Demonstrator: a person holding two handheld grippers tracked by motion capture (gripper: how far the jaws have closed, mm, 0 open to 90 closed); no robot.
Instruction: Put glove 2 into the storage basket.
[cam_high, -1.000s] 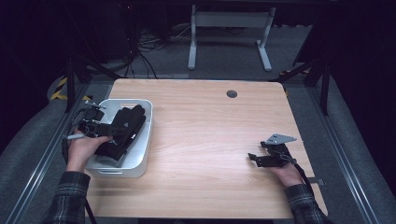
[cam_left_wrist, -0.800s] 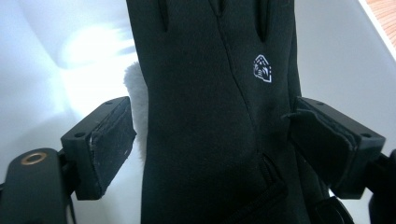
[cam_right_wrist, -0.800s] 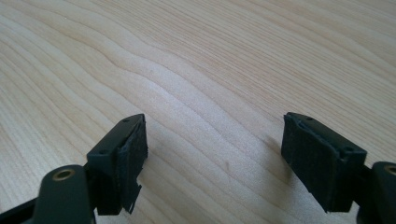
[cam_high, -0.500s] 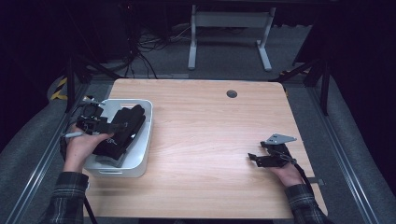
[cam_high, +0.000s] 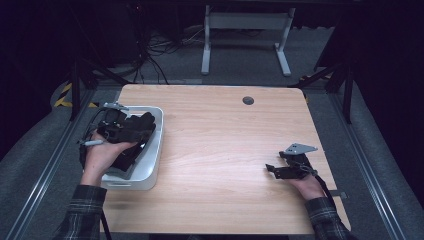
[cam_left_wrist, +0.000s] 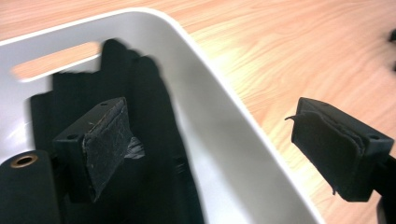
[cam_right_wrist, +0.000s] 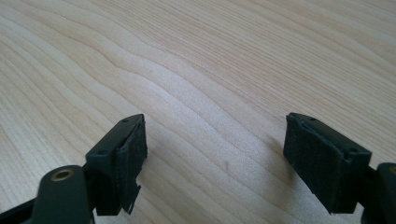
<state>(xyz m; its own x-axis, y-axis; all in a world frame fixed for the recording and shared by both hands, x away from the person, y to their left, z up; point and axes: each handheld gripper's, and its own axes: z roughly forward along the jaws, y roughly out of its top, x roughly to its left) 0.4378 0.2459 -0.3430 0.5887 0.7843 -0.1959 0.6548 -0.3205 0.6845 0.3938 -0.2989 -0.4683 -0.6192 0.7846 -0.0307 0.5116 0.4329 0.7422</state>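
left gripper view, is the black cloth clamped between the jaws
No: the left gripper has its jaws wide apart, straddling the white bin wall, with the black cloth lying loose inside.

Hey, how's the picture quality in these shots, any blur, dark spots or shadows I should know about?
High view: the table is evenly lit, the room behind is nearly black. Left gripper view: the black fabric in the white bin smears at its top edge and shows little detail. Right gripper view: wood grain is sharp up close, soft farther off; the right tongs cast soft shadows.
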